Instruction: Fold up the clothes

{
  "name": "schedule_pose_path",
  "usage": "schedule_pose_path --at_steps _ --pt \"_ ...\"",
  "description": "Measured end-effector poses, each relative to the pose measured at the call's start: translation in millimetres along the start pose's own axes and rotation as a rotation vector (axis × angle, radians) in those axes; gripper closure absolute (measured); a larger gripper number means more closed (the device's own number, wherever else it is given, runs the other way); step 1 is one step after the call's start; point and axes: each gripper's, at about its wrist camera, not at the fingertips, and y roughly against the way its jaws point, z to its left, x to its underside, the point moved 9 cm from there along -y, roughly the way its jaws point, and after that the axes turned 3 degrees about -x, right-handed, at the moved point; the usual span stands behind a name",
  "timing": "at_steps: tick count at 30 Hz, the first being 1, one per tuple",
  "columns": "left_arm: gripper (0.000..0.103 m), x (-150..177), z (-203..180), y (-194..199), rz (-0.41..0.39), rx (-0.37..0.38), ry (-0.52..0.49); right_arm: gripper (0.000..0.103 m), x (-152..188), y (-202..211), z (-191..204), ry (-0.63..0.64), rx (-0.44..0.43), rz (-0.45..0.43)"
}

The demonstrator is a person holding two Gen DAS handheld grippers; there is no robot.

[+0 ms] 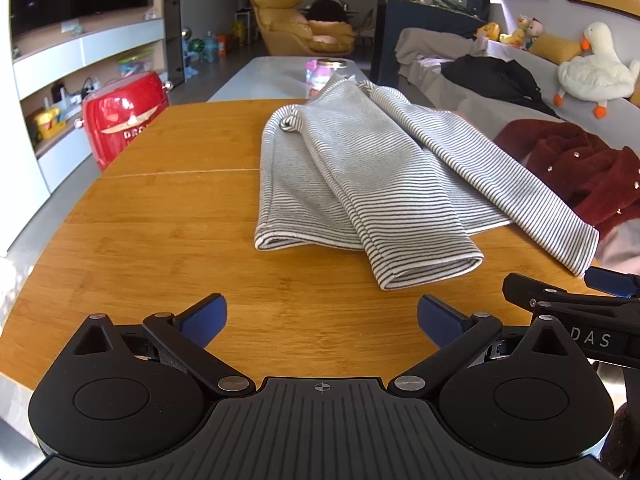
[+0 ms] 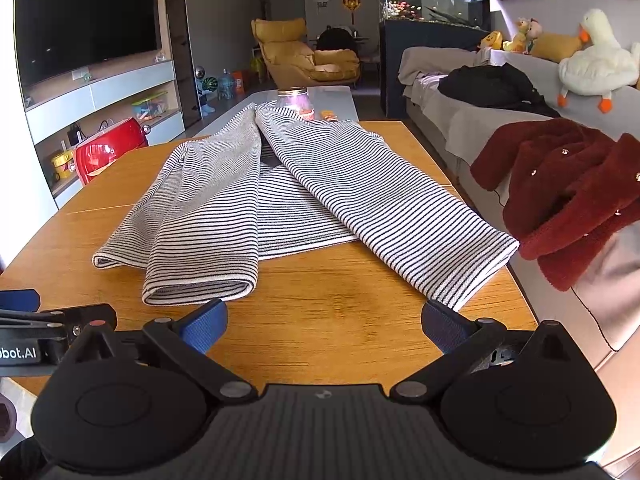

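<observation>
Striped garment, 2 sleeves folded inward, lay mid-frame on wooden table; left gripper and right gripper gaped wide, empty.

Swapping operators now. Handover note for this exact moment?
Left claw: open, empty, hovering over the wooden table just short of the striped shirt.
Right claw: open, empty, near the table's front edge, close to the right sleeve cuff.
Shirt lies on the table, both sleeves folded in over the body, cuffs toward you.
Done: sleeves in.
Left: fold the body, probably hem to collar. The red fleece jacket on the sofa looks unfolded.
</observation>
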Motion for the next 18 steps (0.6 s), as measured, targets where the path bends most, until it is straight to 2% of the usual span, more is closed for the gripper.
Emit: schedule_pose_path --at_steps 6,18 --pt "0.000 1.8 -1.7 -0.2 -0.008 -0.009 -0.010 0.000 -1.5 -23.9 11.0 0.012 0.017 0.046" --pt "0.000 1.1 -1.0 1.4 -0.012 -0.025 -0.013 0.000 -2.1 -20.9 14.9 0.023 0.008 0.044"
